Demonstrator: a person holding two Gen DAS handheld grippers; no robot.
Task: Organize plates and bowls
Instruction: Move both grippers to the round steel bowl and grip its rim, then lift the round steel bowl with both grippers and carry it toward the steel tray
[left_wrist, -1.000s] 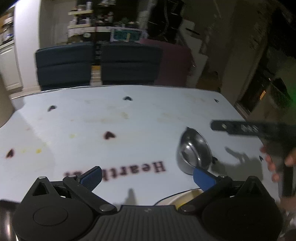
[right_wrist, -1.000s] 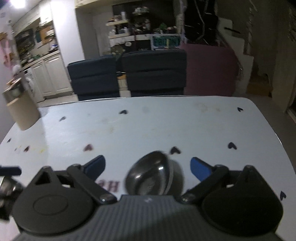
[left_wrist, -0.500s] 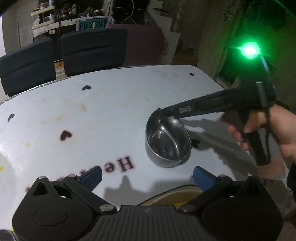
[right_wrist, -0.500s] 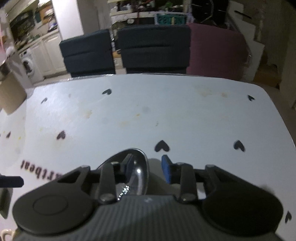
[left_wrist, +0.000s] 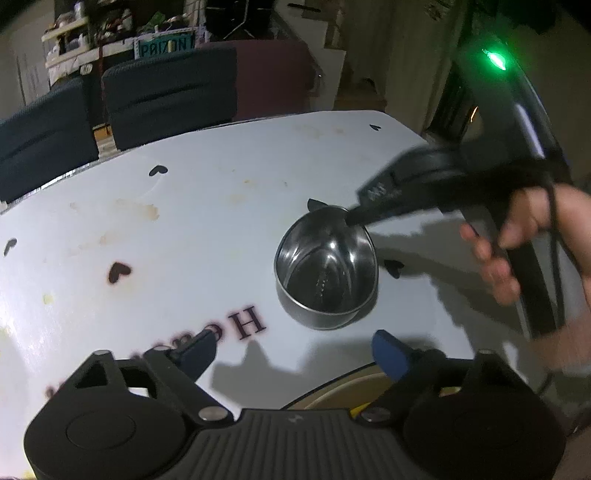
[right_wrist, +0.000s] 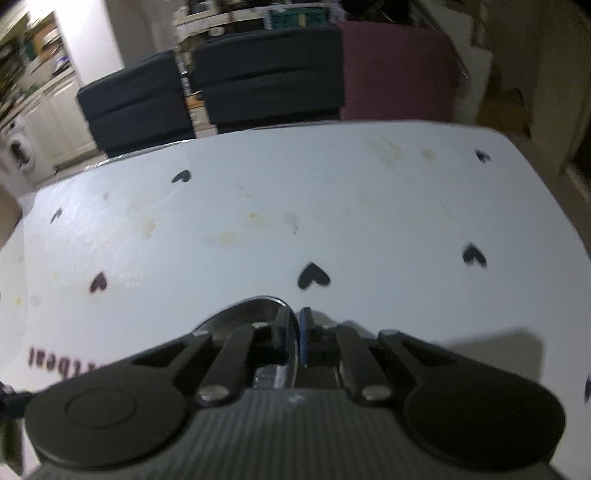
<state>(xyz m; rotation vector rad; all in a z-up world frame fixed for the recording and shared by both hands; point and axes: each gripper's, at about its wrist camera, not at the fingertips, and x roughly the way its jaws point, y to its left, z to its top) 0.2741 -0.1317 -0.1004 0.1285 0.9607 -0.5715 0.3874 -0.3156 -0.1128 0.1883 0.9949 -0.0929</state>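
The steel bowl (left_wrist: 327, 271) sits upright on the white surface (left_wrist: 221, 229), right of centre in the left wrist view, just beyond the printed lettering; it's empty, only glare inside. The right hand-held gripper (left_wrist: 349, 218) comes in from the upper right of that frame w/ a hand (left_wrist: 517, 243) on its handle, and its tips sit on the bowl's far rim. In the right wrist view, lower centre, the fingers (right_wrist: 304, 334) are pinched together on the rim, one inside the bowl and one outside, so the grip on the thin steel wall looks made. The left hand-held gripper (left_wrist: 291, 350) is at the bottom of its own view, jaws wide but closing, nothing btwn them; the bowl lies beyond its tips, not inside the gap. Under that gripper, bottom centre-right, a curved cream plate (left_wrist: 354, 384) edge peeks out w/ a bit of yellow on it; can't tell what the yellow is or whether anything else sits there. Step in hand, as I read it: picking up the bowl by its rim w/ the right gripper, prob. to stack it w/ the other dishes. Next move calls for a straight lift w/o tilting, since a one-sided rim pinch on slick steel could let the bowl swing or slip.
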